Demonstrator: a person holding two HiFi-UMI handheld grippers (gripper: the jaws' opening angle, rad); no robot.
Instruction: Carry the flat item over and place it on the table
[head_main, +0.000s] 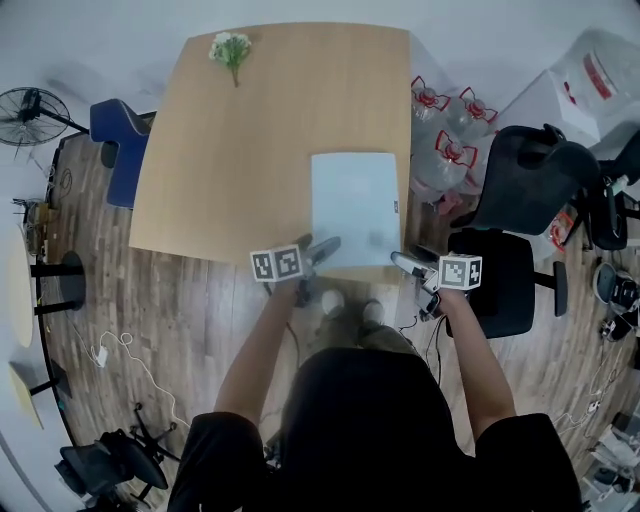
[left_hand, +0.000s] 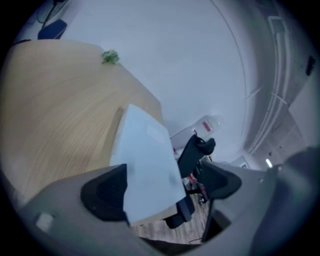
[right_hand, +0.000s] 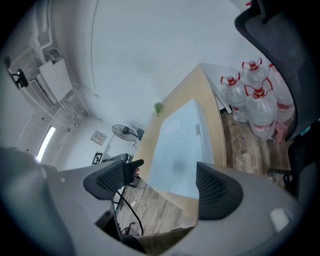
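Flat item (head_main: 354, 205) on table (head_main: 230, 160), left claw (head_main: 318, 250), right claw (head_main: 410, 265) tilted down

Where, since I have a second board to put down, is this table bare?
The table is bare across its left and middle, from the flowers at the far left corner to the near edge, and beyond the flat item. The near right is crowded: the flat item, with left gripper and right gripper at its near edge.
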